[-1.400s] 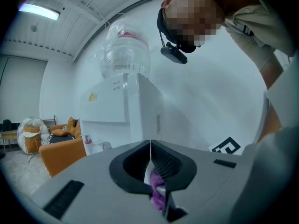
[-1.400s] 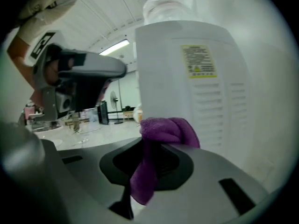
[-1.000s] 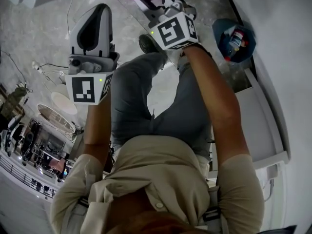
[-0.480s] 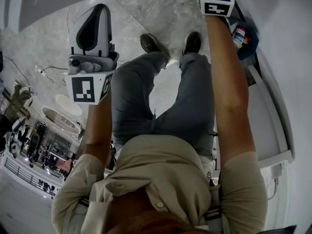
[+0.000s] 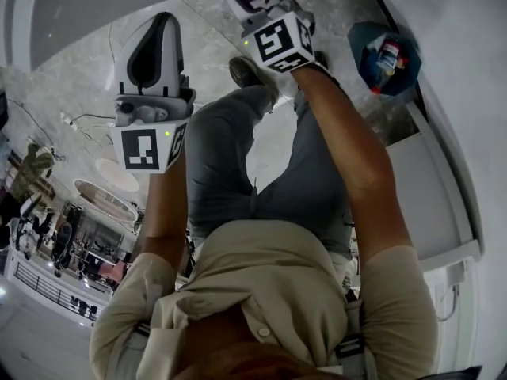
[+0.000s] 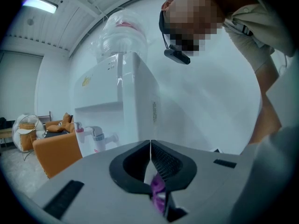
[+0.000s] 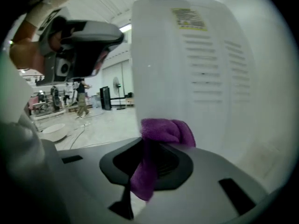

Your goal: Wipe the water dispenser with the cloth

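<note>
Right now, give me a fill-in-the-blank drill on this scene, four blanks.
1. Of the left gripper and the right gripper, the cloth is clamped in the ___ one.
2. That cloth is ___ in colour.
3. The water dispenser in front of the cloth is ___ in colour.
4. The armchair seen in the left gripper view is ___ in colour.

Missing words: right; purple; white; orange.

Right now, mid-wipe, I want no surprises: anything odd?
No spill or damage. Only oddity: the left tool is shut on a purple scrap, while the right tool holds the purple cloth against the water dispenser.
</note>
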Tool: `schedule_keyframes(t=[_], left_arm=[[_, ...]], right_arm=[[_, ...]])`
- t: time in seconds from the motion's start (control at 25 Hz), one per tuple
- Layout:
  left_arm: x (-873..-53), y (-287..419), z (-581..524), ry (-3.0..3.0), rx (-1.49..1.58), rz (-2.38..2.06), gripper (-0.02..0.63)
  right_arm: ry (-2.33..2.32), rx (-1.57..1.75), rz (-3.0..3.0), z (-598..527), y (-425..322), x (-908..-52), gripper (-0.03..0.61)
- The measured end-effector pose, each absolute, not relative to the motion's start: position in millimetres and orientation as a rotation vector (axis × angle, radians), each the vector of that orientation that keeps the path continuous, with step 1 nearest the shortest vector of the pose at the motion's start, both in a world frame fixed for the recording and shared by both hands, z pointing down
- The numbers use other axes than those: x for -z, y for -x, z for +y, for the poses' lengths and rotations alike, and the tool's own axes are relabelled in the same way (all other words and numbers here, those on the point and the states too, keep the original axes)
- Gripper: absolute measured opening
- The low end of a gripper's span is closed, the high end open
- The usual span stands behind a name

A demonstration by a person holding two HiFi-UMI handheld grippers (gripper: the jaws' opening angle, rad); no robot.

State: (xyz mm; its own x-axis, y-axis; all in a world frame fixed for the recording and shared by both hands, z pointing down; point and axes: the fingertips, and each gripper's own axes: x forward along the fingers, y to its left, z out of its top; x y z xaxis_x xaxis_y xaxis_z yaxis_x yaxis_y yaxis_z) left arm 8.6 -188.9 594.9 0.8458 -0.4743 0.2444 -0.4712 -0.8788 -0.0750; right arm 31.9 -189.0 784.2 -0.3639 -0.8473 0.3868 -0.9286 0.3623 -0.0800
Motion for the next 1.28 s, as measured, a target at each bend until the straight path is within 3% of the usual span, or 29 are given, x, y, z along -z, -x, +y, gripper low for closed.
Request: schedule_keyframes(t=[0.16,0.36,0.64,0.92,1.08,1.28], left_arm=[[-597,-6,-189,3.005,0.408,0.774,0.021],[-602,-2,-188,3.002,0.418,0.763,0.022],[-619,-6,-187,2.997,0.444,0.733,0.021],[-630,-17,-180,3.003,0.461,0.690,0.021],[-632,-19,-178,3.007,0.459,0.691,0.022],[-635,-18,-179,3.007,0.466,0.689,0.022]], right_arm=[[-1.386,-0.347,-2.446,-180,23,-787,0.072],[-1.371,-0.309,-2.429,-185,2,-800,0.072],[-1.562,-0.354,-2.199,-205,-112,-856,0.071],[-2.093,-0.566,-1.938,-226,-244,-857,0.071],[-2.044,-0.617,-1.972,-223,-230,-863,0.071],[-1.811,-0.673,-2.134,-210,-139,-883,0.072]])
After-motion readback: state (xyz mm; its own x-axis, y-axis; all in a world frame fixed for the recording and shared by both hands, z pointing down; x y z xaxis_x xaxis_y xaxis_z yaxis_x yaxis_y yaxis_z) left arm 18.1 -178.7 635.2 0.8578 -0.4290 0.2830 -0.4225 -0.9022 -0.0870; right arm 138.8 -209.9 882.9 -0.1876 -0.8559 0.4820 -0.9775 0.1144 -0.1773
